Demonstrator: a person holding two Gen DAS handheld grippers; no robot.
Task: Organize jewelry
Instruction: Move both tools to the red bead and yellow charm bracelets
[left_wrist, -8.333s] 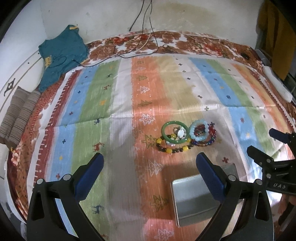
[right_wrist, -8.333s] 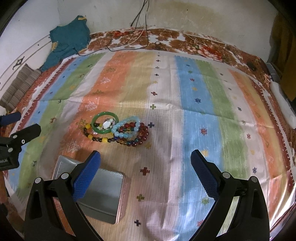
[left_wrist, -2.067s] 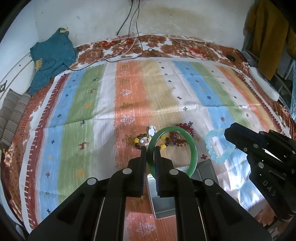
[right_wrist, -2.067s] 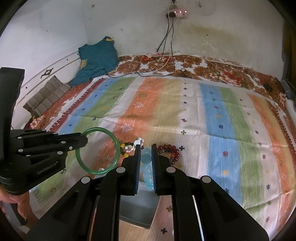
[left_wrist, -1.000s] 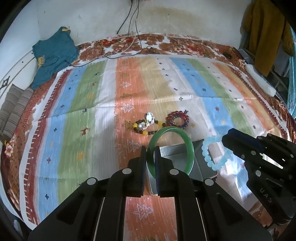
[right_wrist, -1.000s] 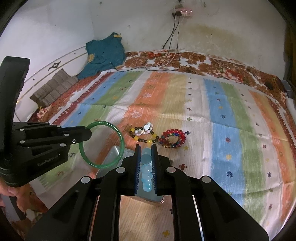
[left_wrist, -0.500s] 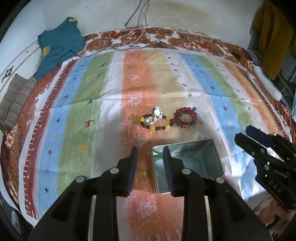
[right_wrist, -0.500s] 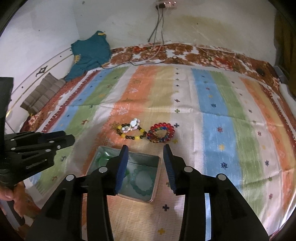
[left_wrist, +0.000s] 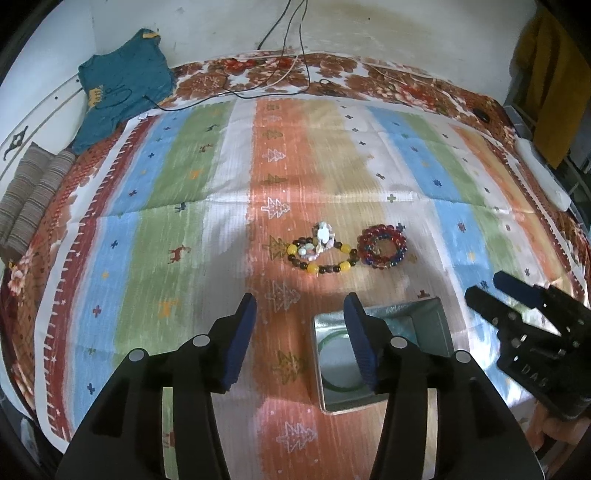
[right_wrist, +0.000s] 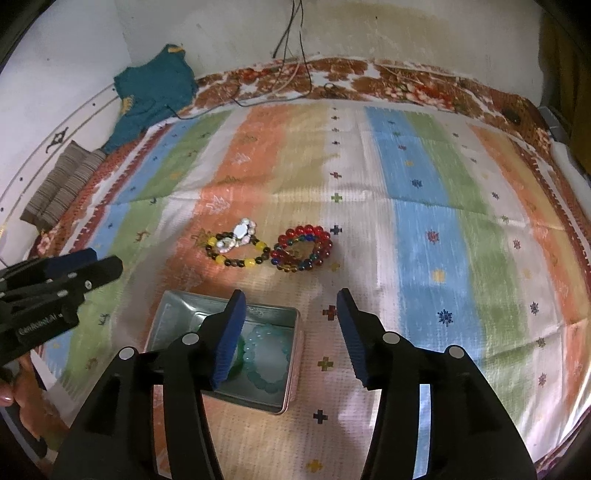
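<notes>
A square metal tin (right_wrist: 184, 306) (left_wrist: 439, 325) lies on the striped cloth. Inside it lie the green bangle (left_wrist: 332, 338) (right_wrist: 239, 350) and the pale blue bead bracelet (right_wrist: 267, 356). Beyond the tin, on the cloth, are a yellow-and-brown bead bracelet with a white charm (left_wrist: 321, 254) (right_wrist: 238, 249) and a red bead bracelet (left_wrist: 382, 247) (right_wrist: 303, 249). My left gripper (left_wrist: 299, 301) hovers over the tin's left edge, jaws opening, nothing between them. My right gripper (right_wrist: 288, 295) hangs over the tin's right side, jaws opening and empty as well.
The striped cloth (right_wrist: 424, 206) covers a bed with a floral sheet (left_wrist: 369, 81). A teal garment (left_wrist: 122, 85) and striped folded fabric (left_wrist: 29, 195) lie far left. Cables (left_wrist: 295, 44) hang down the back wall. A white object (left_wrist: 543, 177) sits at the right edge.
Both grippers let go: the green bangle and the pale blue bracelet dropped into the tin. Both sets of jaws have spread wider, and both hands have drifted slightly over the tin.
</notes>
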